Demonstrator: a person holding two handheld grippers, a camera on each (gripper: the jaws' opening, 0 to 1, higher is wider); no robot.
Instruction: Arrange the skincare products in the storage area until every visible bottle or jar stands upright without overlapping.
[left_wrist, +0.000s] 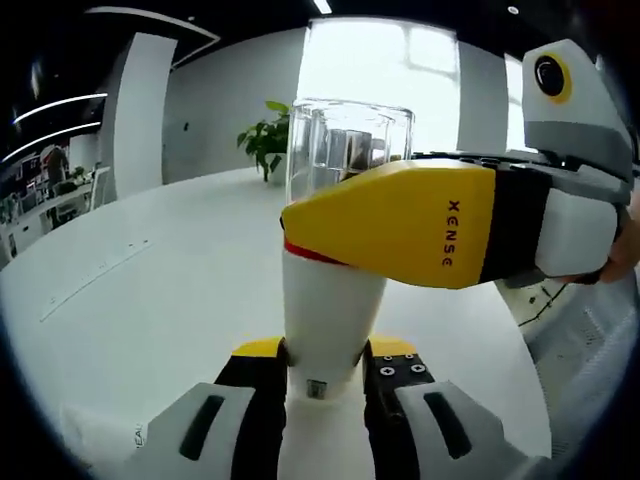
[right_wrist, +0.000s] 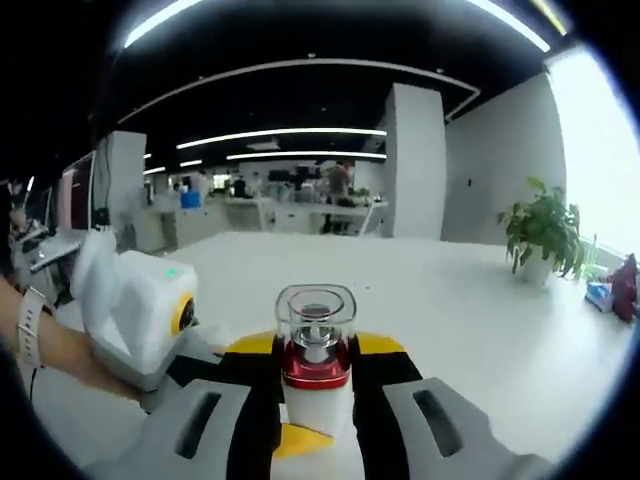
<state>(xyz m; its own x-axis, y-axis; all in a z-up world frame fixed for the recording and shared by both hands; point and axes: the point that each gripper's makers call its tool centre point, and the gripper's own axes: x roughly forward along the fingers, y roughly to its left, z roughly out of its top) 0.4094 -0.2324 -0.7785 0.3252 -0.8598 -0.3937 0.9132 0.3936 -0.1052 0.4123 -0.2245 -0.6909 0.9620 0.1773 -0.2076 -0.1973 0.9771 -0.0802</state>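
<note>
Left gripper (left_wrist: 322, 372) clamps bottle (left_wrist: 330, 310) base upright; right gripper (right_wrist: 316, 385) clamps neck, steadying it above worktop (left_wrist: 150, 290)

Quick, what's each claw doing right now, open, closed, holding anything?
Left claw: closed on the lower body of the white bottle.
Right claw: closed on the same bottle just below its clear cap.

White bottle (left_wrist: 332, 310), red collar, clear cap (right_wrist: 315, 312); yellow-tipped right gripper (left_wrist: 330, 225).
</note>
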